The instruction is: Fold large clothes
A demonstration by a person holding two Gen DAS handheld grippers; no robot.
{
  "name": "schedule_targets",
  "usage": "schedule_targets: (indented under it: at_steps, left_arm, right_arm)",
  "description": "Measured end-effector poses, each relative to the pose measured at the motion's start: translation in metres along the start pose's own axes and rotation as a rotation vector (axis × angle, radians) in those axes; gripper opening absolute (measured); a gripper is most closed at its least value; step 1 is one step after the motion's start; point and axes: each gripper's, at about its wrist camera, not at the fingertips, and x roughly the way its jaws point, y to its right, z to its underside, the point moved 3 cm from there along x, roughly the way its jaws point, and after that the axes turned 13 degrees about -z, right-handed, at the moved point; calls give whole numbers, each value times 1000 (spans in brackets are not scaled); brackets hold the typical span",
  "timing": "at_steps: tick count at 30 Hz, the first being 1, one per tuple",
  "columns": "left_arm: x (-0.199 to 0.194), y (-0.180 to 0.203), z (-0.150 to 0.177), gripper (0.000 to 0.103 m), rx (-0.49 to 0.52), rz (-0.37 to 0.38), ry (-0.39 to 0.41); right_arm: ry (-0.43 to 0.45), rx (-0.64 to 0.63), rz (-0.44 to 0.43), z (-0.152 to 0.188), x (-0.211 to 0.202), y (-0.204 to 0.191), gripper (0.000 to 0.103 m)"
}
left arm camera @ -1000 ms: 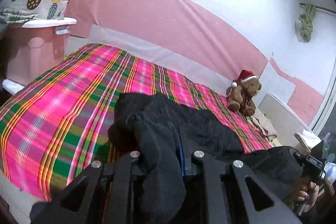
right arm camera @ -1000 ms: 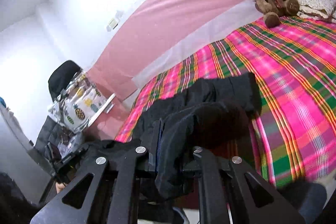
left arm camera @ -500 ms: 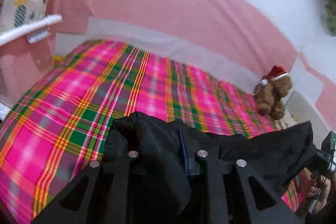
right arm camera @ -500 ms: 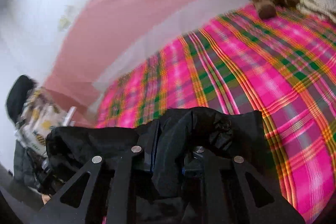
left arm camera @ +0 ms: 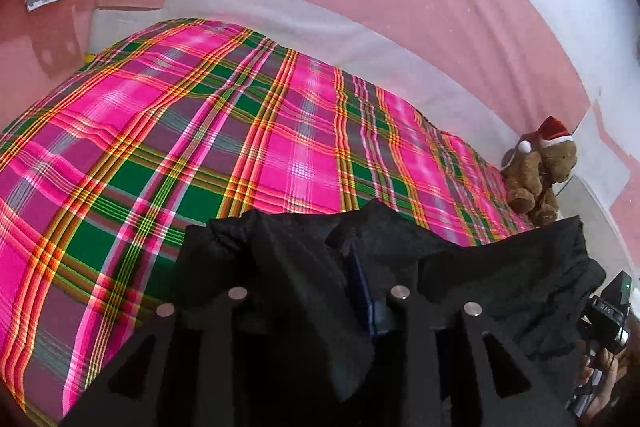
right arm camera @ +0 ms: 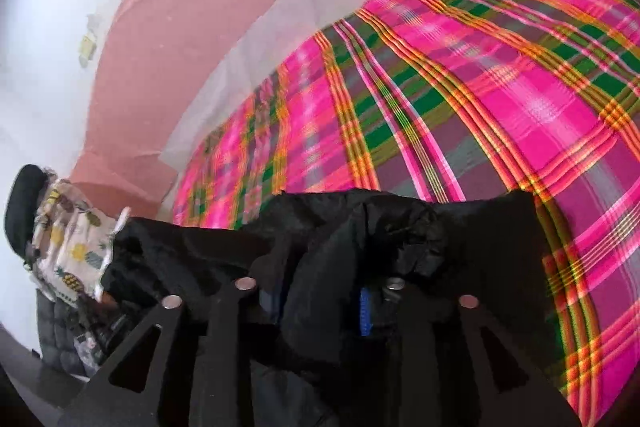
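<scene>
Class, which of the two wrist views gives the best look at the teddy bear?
The left wrist view: the teddy bear sits whole, red hat included, at the plaid bedspread's far corner. The right wrist view cuts it off at the top edge, showing only its lower part.

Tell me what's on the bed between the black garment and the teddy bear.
Nothing: in the left wrist view, only bare plaid bedspread runs from the garment to the bear. The right wrist view shows the same.

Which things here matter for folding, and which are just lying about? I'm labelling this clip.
Part of the job: black garment, left gripper, right gripper, plaid bed.

Lying about: teddy bear, pineapple-print fabric.
</scene>
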Motion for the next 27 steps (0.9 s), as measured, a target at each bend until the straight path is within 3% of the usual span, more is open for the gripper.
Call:
schedule_targets:
  at_steps: [2,5,10,11,16,20,23,27]
  left_arm:
    - [-4,-1,-5,38,-12,14,-20]
    - [-13,-3,-15,47,-45,34,-45]
    - [-46,-2,-33,69,-104,86,27]
    - [-51,-1,-37,70,-101,95,37]
    - [-64,2,-42,75,-76,67,68]
    - [-72,-5,-42,83,-74,-7,153]
    - [-72,-4,-38,84,-75,3,134]
    - [-69,38,-18,84,123,88,84]
  right_arm:
    - [28,-13,-49,-4,-15,-13,48]
    - [51,-55,-68,-10,-27,-33,59]
    - [114,-106,-62,-21,-46,-53,69]
    - [131,-102,-57,-23,-48,-53,74]
    - [217,-221,40,-21,-64,-77,74]
    - [162,-378,87,2,-51,-102,74]
    - [38,-438,137,20,-14,-97,74]
    - [-43,-427,165,29,18,-78,74]
